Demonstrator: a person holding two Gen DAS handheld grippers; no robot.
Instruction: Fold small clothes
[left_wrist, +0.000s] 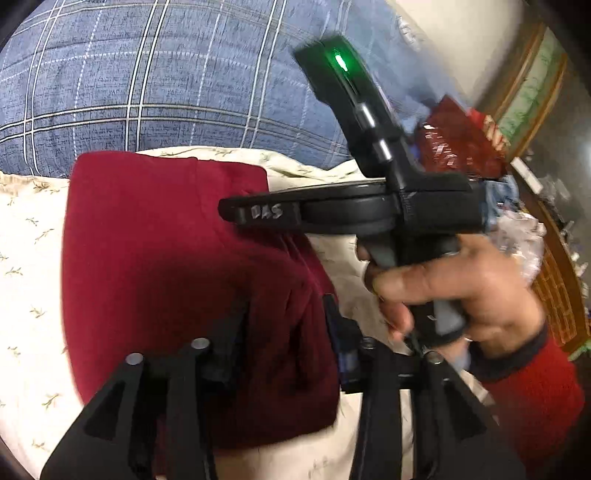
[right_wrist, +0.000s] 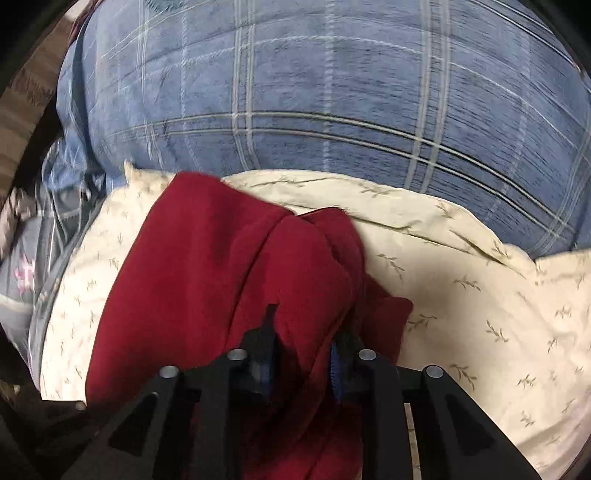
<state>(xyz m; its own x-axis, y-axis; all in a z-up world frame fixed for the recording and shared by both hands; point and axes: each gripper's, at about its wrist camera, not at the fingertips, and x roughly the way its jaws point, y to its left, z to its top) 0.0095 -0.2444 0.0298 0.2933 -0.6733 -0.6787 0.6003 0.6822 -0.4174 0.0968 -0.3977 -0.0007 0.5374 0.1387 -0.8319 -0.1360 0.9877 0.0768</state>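
Lying on a cream leaf-print sheet (right_wrist: 461, 295): one dark red garment (left_wrist: 177, 258), partly folded, before a blue plaid pillow (right_wrist: 332, 92). Left claw (left_wrist: 284, 325) clamped on its near edge. Right claw (right_wrist: 303, 343) pinching a bunched fold. Right hand (left_wrist: 454, 291) on the handle.

the garment (right_wrist: 221, 266) lies on the sheet (right_wrist: 461, 295), with the plaid cushion (right_wrist: 314, 92) behind it.
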